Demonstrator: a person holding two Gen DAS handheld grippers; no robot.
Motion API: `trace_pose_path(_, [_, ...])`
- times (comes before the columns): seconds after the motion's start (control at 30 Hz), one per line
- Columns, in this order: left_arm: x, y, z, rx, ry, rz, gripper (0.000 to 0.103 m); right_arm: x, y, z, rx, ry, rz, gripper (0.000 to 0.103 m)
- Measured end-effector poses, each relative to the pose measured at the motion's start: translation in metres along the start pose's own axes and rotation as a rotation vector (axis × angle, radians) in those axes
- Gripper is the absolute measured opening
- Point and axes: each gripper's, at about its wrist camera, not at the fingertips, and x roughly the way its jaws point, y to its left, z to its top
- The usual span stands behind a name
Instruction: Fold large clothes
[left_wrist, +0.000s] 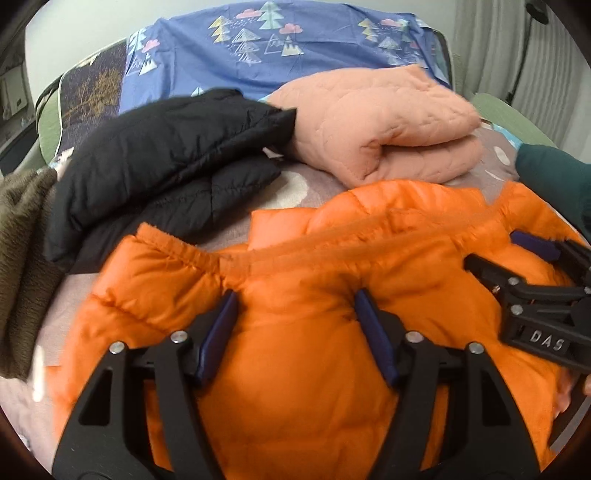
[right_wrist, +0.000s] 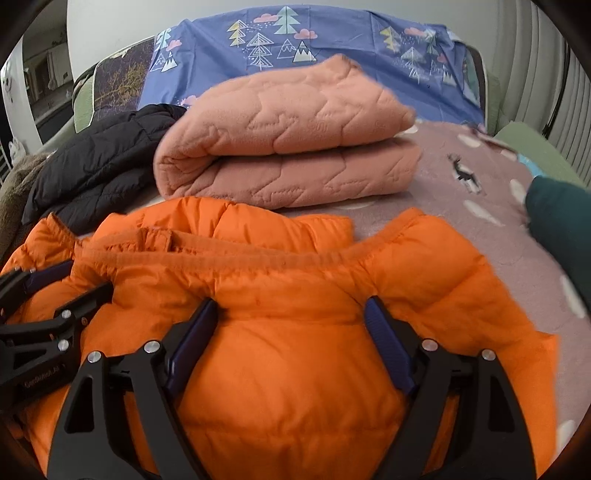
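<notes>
An orange puffer jacket (left_wrist: 295, 369) is seen lying on the grey patterned bed cover (right_wrist: 480, 229), in front of a folded peach quilt (right_wrist: 288, 155) and a black jacket (left_wrist: 166, 158), with puffy fabric bulging between the parted jaws of both left gripper (left_wrist: 295, 317) and right gripper (right_wrist: 291, 321).

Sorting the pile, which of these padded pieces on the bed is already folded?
The peach quilted one, doubled over neatly; the black jacket lies crumpled, the orange jacket spread.
</notes>
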Motion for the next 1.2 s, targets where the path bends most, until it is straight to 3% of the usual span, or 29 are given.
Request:
trace_pose_path(0.2, [-0.066, 0.005, -0.017, 0.0, -0.071, -0.071, 0.06, -0.067, -0.006, -0.023, 0.022, -0.052, -0.002, 0.082])
trace_pose_path(0.33, [-0.029, 0.002, -0.039, -0.003, 0.018, -0.04, 0.068, -0.045, -0.001, -0.047, 0.032, 0.008, 0.001, 0.087])
trace_pose_path(0.5, [-0.028, -0.003, -0.038, 0.011, 0.003, -0.002, 0.066, -0.034, 0.006, -0.05, 0.007, -0.019, -0.024, 0.089])
trace_pose_path(0.67, [-0.081, 0.005, -0.058, -0.013, -0.05, -0.049, 0.064, -0.092, -0.008, -0.056, 0.022, -0.074, 0.04, 0.088])
trace_pose_path(0.77, [-0.106, 0.01, -0.08, 0.006, -0.081, -0.061, 0.07, -0.129, -0.017, -0.069, 0.012, -0.125, 0.037, 0.088])
trace_pose_path(0.83, [-0.101, 0.013, -0.095, 0.026, -0.052, -0.027, 0.072, -0.13, -0.023, -0.082, 0.015, -0.115, 0.019, 0.088])
trace_pose_path(0.93, [-0.082, 0.013, -0.109, 0.036, -0.056, -0.021, 0.073, -0.086, -0.031, -0.105, 0.021, 0.011, 0.023, 0.09])
trace_pose_path(1.07, [-0.091, 0.007, -0.104, 0.041, -0.048, 0.014, 0.071, -0.089, -0.025, -0.107, 0.011, -0.016, -0.02, 0.091])
trace_pose_path(1.2, [-0.123, 0.017, -0.109, 0.003, -0.095, 0.006, 0.071, -0.125, -0.03, -0.11, 0.068, -0.066, 0.045, 0.09])
